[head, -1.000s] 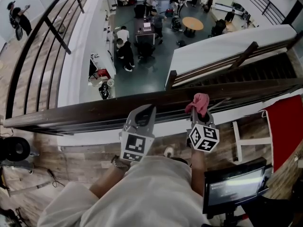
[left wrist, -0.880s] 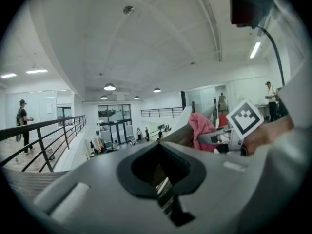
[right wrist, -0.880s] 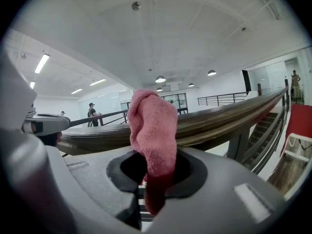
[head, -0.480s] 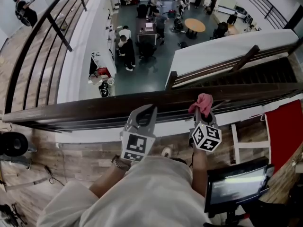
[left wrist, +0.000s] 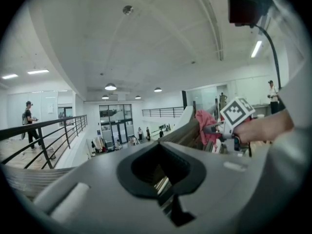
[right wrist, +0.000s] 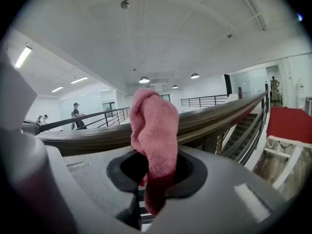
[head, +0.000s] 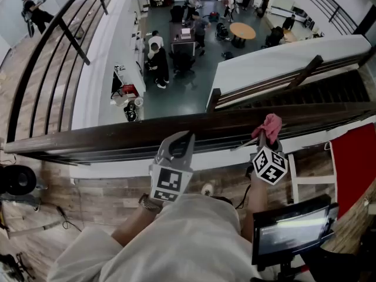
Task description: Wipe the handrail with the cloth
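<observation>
Handrail (head: 117, 138) runs left to right across the head view, with an open drop beyond. Pink cloth (head: 270, 125) is bunched at the rail, its long axis along the jaws and its free end up. Right gripper (head: 266, 141) is clamped on it. Left gripper (head: 176, 143) is closed and empty. Risk: the pinch slips and the cloth falls over the edge.

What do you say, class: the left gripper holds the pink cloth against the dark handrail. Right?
No, only the side is wrong. The right gripper holds the pink cloth against the dark handrail, as the right gripper view shows: the cloth sits clamped between its jaws.
</observation>
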The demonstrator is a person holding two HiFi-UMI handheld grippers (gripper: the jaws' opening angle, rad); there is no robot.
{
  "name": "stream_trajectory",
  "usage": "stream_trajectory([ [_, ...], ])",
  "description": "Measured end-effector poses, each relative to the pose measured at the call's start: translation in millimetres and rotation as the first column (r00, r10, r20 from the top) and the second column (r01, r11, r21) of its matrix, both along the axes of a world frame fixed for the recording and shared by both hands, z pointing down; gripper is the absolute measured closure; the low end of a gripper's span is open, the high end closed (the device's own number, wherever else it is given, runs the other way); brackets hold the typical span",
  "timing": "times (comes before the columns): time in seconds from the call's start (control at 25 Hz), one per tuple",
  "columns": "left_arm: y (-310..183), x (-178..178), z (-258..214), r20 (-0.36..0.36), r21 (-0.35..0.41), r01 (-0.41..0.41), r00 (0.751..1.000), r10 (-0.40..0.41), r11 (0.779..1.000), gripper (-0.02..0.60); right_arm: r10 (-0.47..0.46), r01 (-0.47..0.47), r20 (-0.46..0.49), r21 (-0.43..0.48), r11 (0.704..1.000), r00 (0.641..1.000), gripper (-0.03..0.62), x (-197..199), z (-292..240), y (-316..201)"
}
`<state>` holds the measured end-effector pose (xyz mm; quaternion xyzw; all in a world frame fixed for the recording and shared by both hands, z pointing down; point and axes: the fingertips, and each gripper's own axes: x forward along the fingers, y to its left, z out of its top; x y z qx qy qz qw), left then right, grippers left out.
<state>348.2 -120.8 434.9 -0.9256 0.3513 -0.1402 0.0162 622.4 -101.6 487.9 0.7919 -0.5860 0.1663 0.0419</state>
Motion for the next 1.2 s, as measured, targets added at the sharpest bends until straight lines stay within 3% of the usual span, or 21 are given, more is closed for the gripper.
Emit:
stream_trajectory([
  [0.92,1.7,4.7,3.5,0.015,-0.006,0.000,1.000,0.000,1.000,0.574,0.140,-0.141,-0.055,-0.018,0.990,0.989,0.514,74.9,0.3,9.2],
  [1.08,2.0,6.0,3.1,0.021,-0.005,-0.001,1.000,0.002,1.000,0.574,0.145,-0.149,-0.115,-0.031,0.988,0.983,0.514,87.2,-1.3,8.4],
  [1.2,2.0,4.8,3.5,0.025,-0.004,0.000,1.000,0.000,1.000,0.574,0.129,-0.145,-0.210,-0.061,0.988,0.969,0.514,90.8,-1.7,7.8],
])
